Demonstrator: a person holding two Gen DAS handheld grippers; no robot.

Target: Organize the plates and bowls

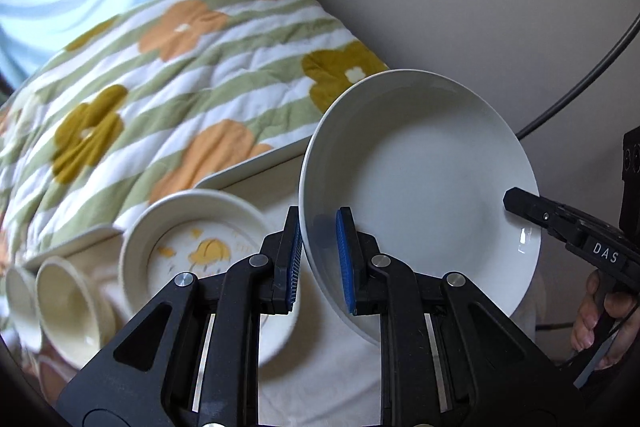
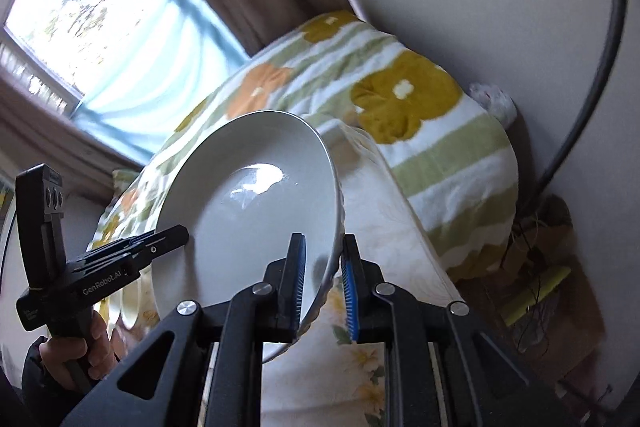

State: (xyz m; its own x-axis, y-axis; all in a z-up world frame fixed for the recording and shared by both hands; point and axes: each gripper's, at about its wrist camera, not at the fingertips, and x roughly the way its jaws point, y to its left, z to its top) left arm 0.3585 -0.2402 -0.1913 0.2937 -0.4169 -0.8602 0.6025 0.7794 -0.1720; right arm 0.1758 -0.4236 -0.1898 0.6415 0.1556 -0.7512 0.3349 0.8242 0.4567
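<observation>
A white deep plate (image 1: pixel 420 179) hangs tilted in the air, held by both grippers at opposite edges. My left gripper (image 1: pixel 320 227) is shut on its near rim, blue pads on either side of the wall. At the plate's right rim the right gripper (image 1: pixel 516 201) pinches it. In the right wrist view my right gripper (image 2: pixel 324 243) is shut on the white deep plate (image 2: pixel 260 219), and the left gripper (image 2: pixel 182 233) clamps its left edge. Below lie a cream plate with a yellow print (image 1: pixel 200 247) and two cream bowls (image 1: pixel 68 307) tipped on their sides.
A cream tray (image 1: pixel 240 179) lies under the dishes on a pale cloth. A flowered quilt (image 1: pixel 160 87) covers the bed behind, with a window (image 2: pixel 100 7) and curtains beyond. The wall and a black cable (image 1: pixel 580 87) are at the right. A hand (image 1: pixel 600 327) grips the right tool.
</observation>
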